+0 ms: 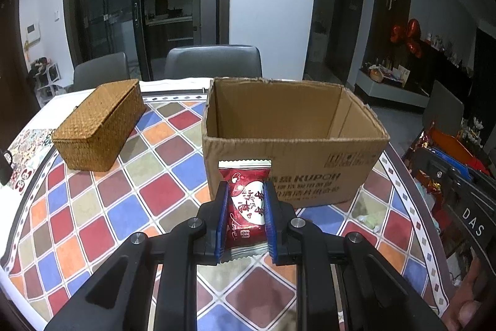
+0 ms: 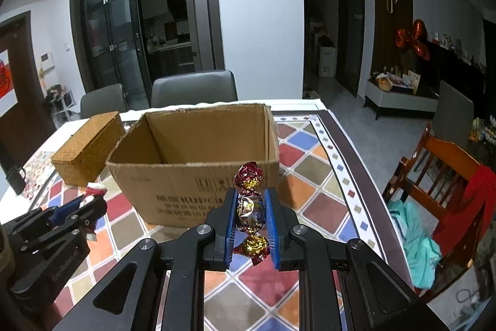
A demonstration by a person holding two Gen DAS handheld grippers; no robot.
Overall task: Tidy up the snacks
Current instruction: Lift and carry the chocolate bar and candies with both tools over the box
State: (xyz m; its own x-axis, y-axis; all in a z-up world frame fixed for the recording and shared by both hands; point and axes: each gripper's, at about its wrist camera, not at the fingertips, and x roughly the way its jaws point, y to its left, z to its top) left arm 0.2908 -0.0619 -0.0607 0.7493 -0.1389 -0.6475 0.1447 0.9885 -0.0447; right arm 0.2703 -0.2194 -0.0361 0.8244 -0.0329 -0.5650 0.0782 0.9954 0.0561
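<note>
My left gripper [image 1: 247,191] is shut on a red snack packet [image 1: 246,200] with a white heart and holds it above the table, just in front of the open cardboard box [image 1: 291,176]. My right gripper [image 2: 250,197] is shut on a foil-wrapped candy [image 2: 250,208], red and gold with twisted ends, near the box's front wall [image 2: 186,188]. The left gripper also shows at the left of the right wrist view [image 2: 77,207], still holding the red packet [image 2: 93,191]. The box's inside looks empty where visible.
A closed woven basket [image 1: 96,126] sits left of the box on the chequered tablecloth [image 1: 102,216]. Grey chairs [image 1: 214,61] stand behind the table. A wooden chair [image 2: 440,176] with red and teal cloth stands to the right of the table.
</note>
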